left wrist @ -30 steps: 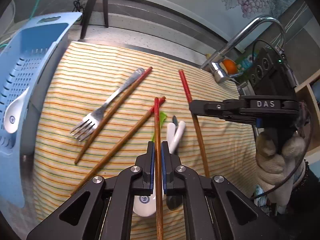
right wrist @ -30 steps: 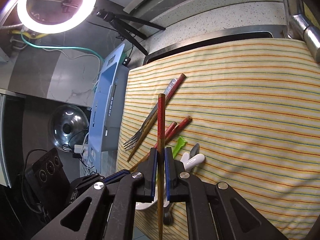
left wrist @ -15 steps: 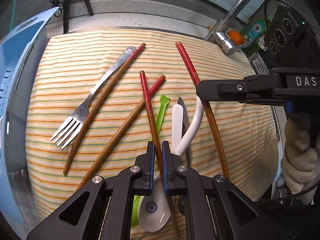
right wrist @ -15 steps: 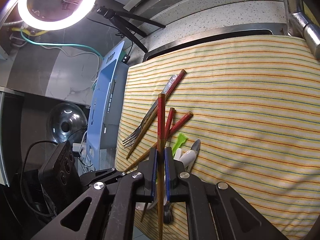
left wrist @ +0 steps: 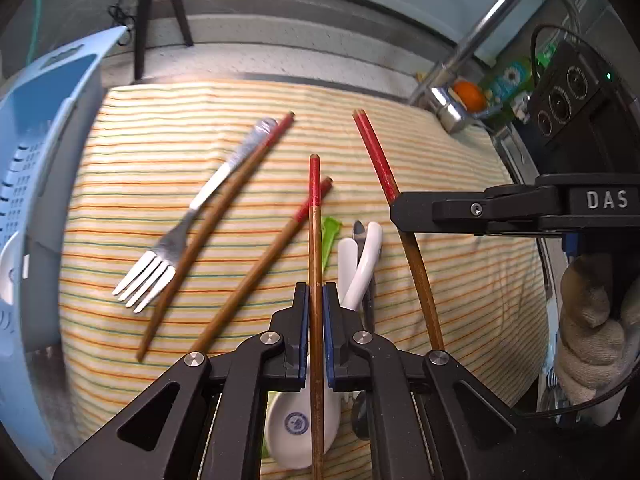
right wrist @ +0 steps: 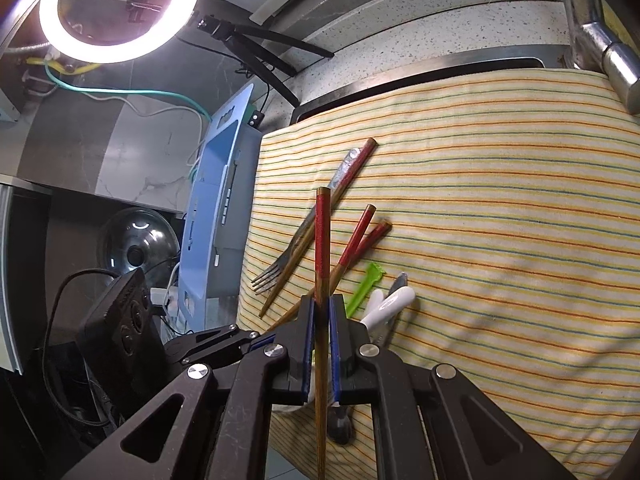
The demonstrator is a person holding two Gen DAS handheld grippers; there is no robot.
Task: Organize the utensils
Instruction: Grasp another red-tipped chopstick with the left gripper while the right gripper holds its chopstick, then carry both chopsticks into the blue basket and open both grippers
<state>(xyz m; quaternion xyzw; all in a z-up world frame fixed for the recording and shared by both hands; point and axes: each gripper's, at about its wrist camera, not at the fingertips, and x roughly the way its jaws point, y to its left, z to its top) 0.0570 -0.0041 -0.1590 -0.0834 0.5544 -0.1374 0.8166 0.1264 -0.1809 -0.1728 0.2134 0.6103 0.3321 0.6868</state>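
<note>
Left wrist view: white spoon (left wrist: 301, 424) bowl half covered by the left gripper (left wrist: 315, 300) and the chopstick (left wrist: 315, 264) clamped in its jaws; that stick's lower end runs off the near edge. A dark metal utensil (left wrist: 357, 232) beside the spoon handles shows only its tip, perhaps a knife. Blue basket (left wrist: 44, 128) cut off at the left edge. Fork (left wrist: 176, 240) tines smeared by blur. The gloved hand (left wrist: 596, 320) at right is partly out of frame.

Right wrist view: the left gripper (right wrist: 224, 344) shows only as an arm, its jaws hidden.
</note>
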